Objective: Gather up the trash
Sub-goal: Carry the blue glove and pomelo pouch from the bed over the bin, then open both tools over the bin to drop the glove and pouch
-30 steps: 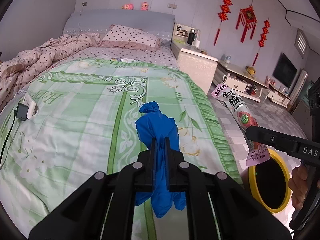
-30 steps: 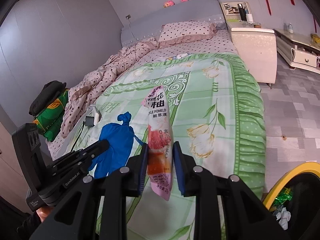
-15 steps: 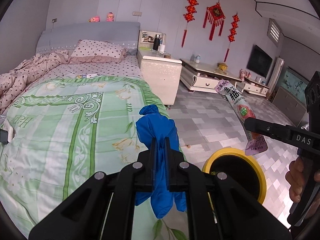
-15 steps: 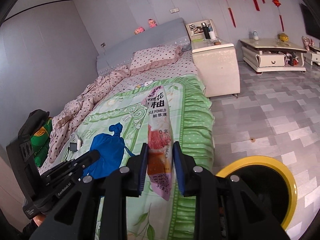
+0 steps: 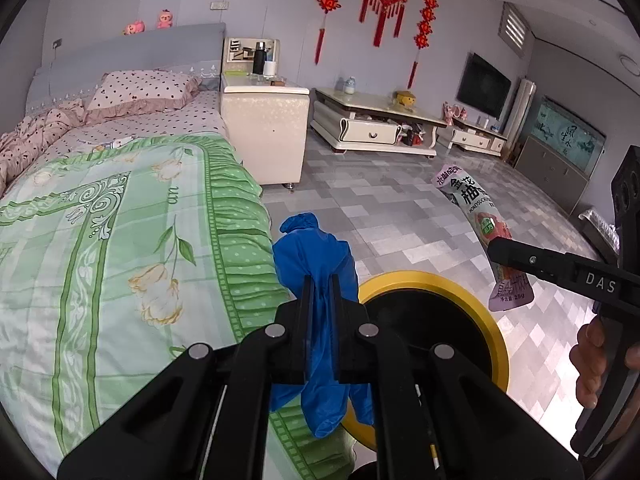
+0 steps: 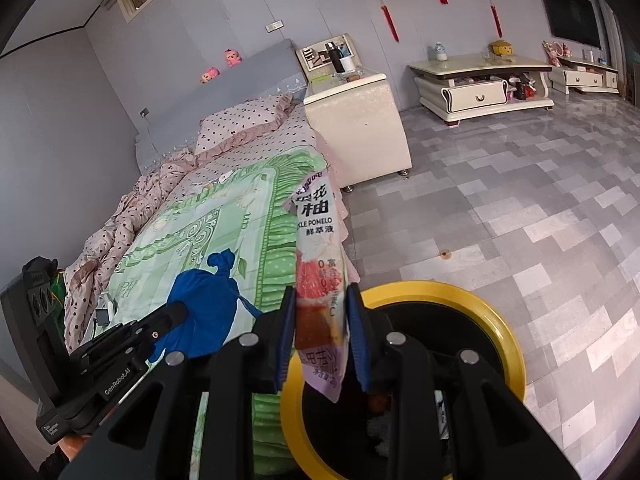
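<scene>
Bedroom, grey tiled floor [image 6: 520,208]; bed [image 5: 120,240] under a green floral quilt, ruffled edge.

Item 1: blue glove [image 5: 316,264], thin rubbery film, limp and crumpled, knotted at the top. Left tongs [image 5: 320,292] closed on its middle, both ends drooping. Judged near weightless, stretchy; a pinch anywhere on the bunched part should hold.

Item 2: sachet wrapper [image 6: 320,272], pink-lilac printed foil, flat, slick, lightly stiff. Right tongs [image 6: 320,312] clamped across its lower half; top stands free. Judged light, apt to slide; grip across the flat faces.

Item 3: trash bin [image 6: 500,320], round, yellow rim, black interior, on the floor beside the bed, beneath both items.
</scene>
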